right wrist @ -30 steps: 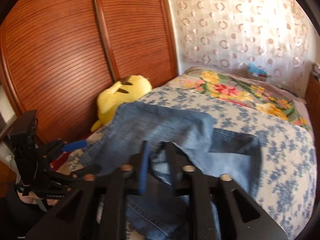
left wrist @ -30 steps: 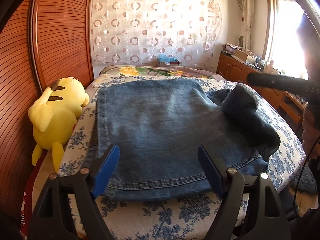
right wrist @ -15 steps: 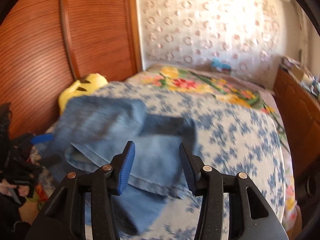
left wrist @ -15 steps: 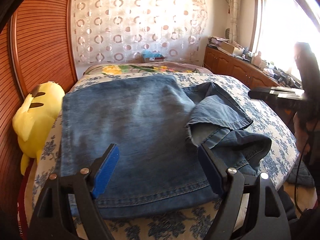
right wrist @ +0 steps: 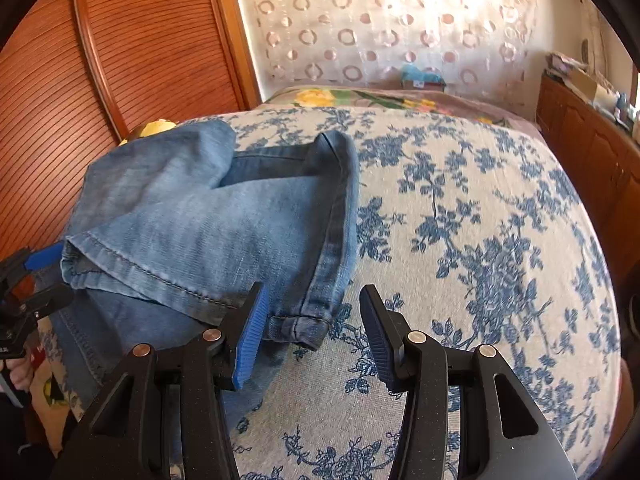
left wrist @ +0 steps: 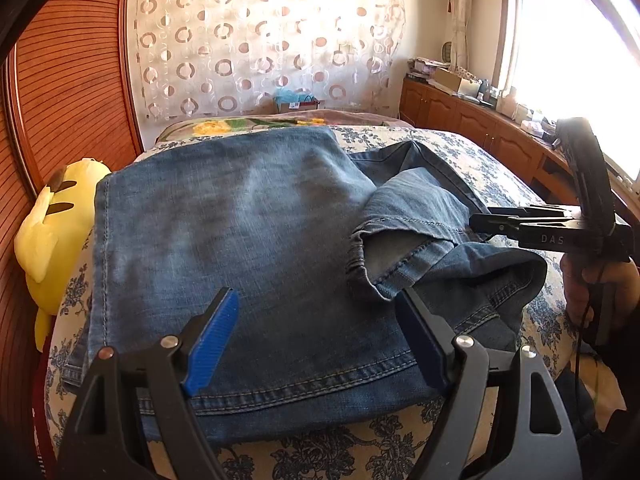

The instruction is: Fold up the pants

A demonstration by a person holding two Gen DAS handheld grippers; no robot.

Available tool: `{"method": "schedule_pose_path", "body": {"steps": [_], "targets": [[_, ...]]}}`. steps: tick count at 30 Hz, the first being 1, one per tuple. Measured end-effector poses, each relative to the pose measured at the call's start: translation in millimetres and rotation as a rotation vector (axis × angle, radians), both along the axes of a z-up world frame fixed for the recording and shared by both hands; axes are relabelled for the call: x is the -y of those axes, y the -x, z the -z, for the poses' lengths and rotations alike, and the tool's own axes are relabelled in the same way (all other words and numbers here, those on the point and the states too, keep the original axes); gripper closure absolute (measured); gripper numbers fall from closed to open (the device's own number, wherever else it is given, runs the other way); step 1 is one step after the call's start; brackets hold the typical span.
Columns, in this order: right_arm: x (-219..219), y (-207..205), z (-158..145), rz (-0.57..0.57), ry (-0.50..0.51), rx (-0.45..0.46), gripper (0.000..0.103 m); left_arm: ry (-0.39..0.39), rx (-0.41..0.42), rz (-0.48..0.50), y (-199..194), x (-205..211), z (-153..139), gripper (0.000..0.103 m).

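Note:
Blue jeans (left wrist: 240, 232) lie folded on the bed, with a loose leg end (left wrist: 404, 216) flopped across their right side. My left gripper (left wrist: 316, 340) is open and empty, just above the near hem. In the right wrist view the jeans (right wrist: 208, 224) lie at the left, their cuff (right wrist: 304, 324) near my left pad. My right gripper (right wrist: 310, 336) is open and empty above the bedspread. It also shows in the left wrist view (left wrist: 480, 222) at the right, beside the jeans.
The bed has a blue floral cover (right wrist: 480, 240). A yellow plush toy (left wrist: 56, 232) lies at the bed's left edge against a wooden wardrobe (left wrist: 68, 92). A floral blanket (right wrist: 380, 98) lies at the far end. Wooden cabinets (left wrist: 472, 120) run under the window.
My right gripper has let go of the jeans leg and opened, then drawn back to the right. The leg end now lies on the folded jeans. My left gripper stays open.

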State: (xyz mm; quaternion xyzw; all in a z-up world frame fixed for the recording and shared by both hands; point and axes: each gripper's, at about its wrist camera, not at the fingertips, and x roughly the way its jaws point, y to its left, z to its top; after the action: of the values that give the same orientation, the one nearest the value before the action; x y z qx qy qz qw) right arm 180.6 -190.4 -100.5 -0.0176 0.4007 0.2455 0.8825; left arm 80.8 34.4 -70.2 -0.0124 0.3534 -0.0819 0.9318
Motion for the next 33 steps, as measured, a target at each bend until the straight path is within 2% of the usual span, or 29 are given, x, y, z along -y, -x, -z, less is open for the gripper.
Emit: {"method": "schedule_pose_path", "body": {"steps": [12, 13, 15, 19, 24, 29, 31, 33], "targets": [[-8, 8, 4, 0.005, 0.037, 0.026, 0.055, -0.033, -0.01, 0.044, -2, 10, 3, 0.024], [-7, 8, 4, 0.004, 0.036, 0.028, 0.055, -0.037, -0.003, 0.049, -3, 12, 1, 0.03], [-7, 9, 5, 0.005, 0.035, 0.027, 0.055, -0.045, 0.006, 0.061, -6, 15, -4, 0.033], [-6, 10, 5, 0.007, 0.027, 0.028, 0.055, -0.065, 0.02, 0.101, -13, 22, -13, 0.05], [-5, 10, 4, 0.009, 0.026, 0.028, 0.056, -0.104, 0.011, 0.127, -20, 29, -16, 0.062], [-5, 10, 4, 0.011, 0.021, 0.028, 0.056, -0.099, 0.0, 0.123, -25, 27, -13, 0.075], [-6, 10, 3, 0.0, 0.023, 0.03, 0.067, -0.086, -0.001, 0.127, -26, 28, -12, 0.088], [-8, 12, 1, -0.011, 0.024, 0.037, 0.083, -0.065, 0.006, 0.122, -26, 27, -13, 0.091]]}}
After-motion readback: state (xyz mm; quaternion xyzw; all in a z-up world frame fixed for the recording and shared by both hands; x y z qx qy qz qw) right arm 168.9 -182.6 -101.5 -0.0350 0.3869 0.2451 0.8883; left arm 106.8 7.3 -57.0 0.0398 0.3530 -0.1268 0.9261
